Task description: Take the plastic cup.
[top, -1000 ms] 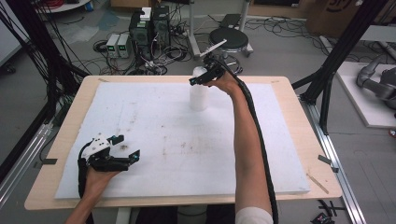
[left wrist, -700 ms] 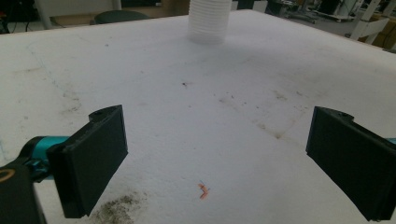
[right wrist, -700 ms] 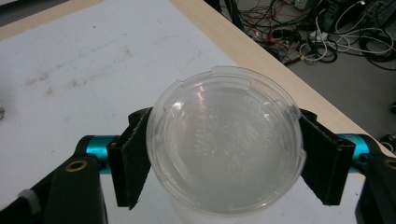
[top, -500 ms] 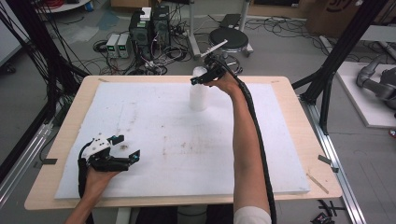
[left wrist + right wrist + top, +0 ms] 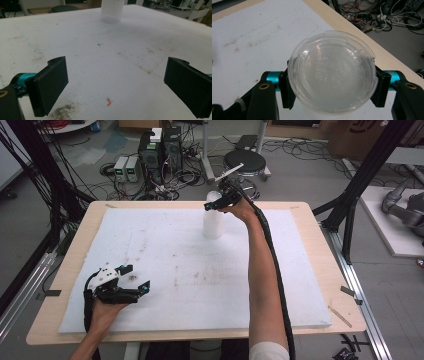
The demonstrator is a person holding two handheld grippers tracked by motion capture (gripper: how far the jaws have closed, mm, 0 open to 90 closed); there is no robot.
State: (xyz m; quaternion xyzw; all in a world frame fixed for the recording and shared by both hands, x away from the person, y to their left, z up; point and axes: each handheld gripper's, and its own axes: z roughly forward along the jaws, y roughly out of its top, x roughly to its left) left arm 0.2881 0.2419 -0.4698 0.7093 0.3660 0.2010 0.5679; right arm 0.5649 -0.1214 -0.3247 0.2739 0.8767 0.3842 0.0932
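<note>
A tall white ribbed plastic container (image 5: 213, 222) stands upright on the white foam board (image 5: 200, 270) at the far middle; its base shows in the left gripper view (image 5: 111, 11). A clear round lid (image 5: 332, 72) caps it. My right gripper (image 5: 211, 206) reaches it from the right at the top. Its jaws have just been closing, and the pads (image 5: 285, 90) now press the container's sides just under the lid. My left gripper (image 5: 136, 278) rests low at the board's front left, jaws wide open (image 5: 117, 85) with nothing between them.
The foam board lies on a wooden table (image 5: 320, 250) whose far edge runs close behind the container. The board has dirt smudges (image 5: 62, 112) and a small red mark (image 5: 108, 101). Computers, cables and a stool (image 5: 245, 160) are on the floor beyond.
The right gripper's jaws have drawn in on the top of the container. Both hands stay where they were, and the left gripper is unchanged.
</note>
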